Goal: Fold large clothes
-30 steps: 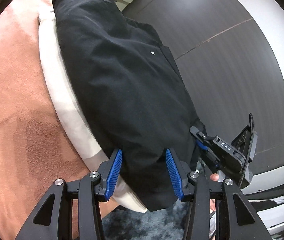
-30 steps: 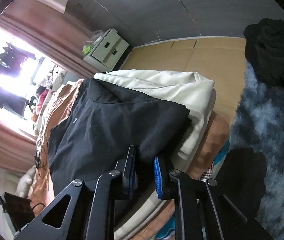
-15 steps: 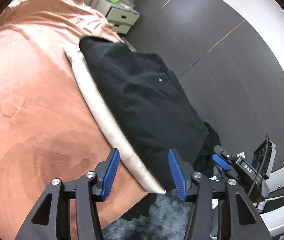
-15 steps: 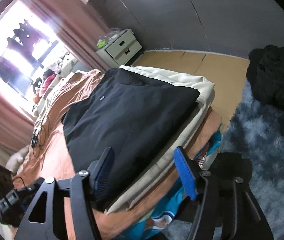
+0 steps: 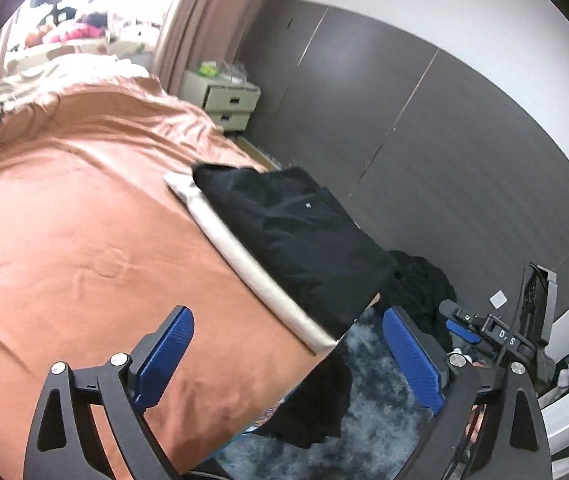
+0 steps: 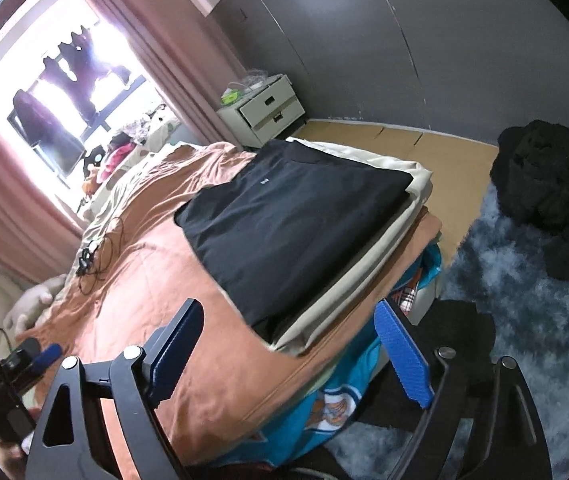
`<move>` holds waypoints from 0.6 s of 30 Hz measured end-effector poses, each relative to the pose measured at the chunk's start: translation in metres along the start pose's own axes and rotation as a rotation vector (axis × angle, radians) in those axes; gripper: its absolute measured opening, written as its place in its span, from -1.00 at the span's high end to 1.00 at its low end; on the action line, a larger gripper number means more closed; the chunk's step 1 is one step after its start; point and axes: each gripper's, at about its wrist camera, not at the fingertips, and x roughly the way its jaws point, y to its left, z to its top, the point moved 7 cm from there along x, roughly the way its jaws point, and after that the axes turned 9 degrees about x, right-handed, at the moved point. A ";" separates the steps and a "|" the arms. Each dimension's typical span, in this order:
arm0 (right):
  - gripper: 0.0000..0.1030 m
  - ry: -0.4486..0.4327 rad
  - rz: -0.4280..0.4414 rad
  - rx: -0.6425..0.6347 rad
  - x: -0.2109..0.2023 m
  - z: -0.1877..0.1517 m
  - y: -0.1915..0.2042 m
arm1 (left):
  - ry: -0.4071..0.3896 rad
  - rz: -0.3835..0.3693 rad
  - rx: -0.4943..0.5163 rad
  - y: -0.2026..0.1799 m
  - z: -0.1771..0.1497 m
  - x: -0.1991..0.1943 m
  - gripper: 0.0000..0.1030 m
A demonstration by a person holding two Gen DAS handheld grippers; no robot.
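Now both tools opening, empty, above folded black garment (image 6: 296,232).

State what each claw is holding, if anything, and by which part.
Nothing is held. The left claw and right claw are both opening with nothing between their jaws; the folded black garment lies free on the cream one.

— What is in the room?
— A big bed with an orange-brown blanket (image 5: 84,240). A small white cabinet (image 6: 264,108) with two drawers stands by the pink curtain (image 6: 172,56).
— And on the floor?
— A fluffy blue-grey rug (image 6: 524,320) lies beside the bed. Next to it the floor is tan (image 6: 444,152).
— What else?
— A bright window (image 6: 44,80) with dark shapes hanging in it, a dark grey wall (image 5: 424,128), and black cords (image 6: 92,256) lying on the blanket.
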 end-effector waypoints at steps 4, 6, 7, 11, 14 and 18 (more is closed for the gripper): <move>-0.96 -0.005 0.023 -0.016 -0.024 -0.013 0.015 | -0.056 0.021 0.007 -0.001 -0.003 -0.039 -0.97; -0.99 -0.020 0.024 -0.040 -0.039 -0.018 0.023 | -0.081 0.030 0.013 -0.004 -0.006 -0.059 -0.98; -0.99 -0.026 0.026 -0.050 -0.045 -0.019 0.027 | -0.094 0.037 0.017 -0.005 -0.008 -0.069 -0.99; -0.99 -0.042 0.046 -0.092 -0.072 -0.030 0.043 | -0.127 0.060 0.012 -0.008 -0.020 -0.105 -0.99; -0.99 -0.047 0.059 -0.133 -0.088 -0.039 0.054 | -0.165 0.081 0.017 -0.012 -0.029 -0.131 -0.99; -0.99 -0.050 0.080 -0.179 -0.111 -0.052 0.066 | -0.194 0.100 0.011 -0.015 -0.044 -0.162 -0.99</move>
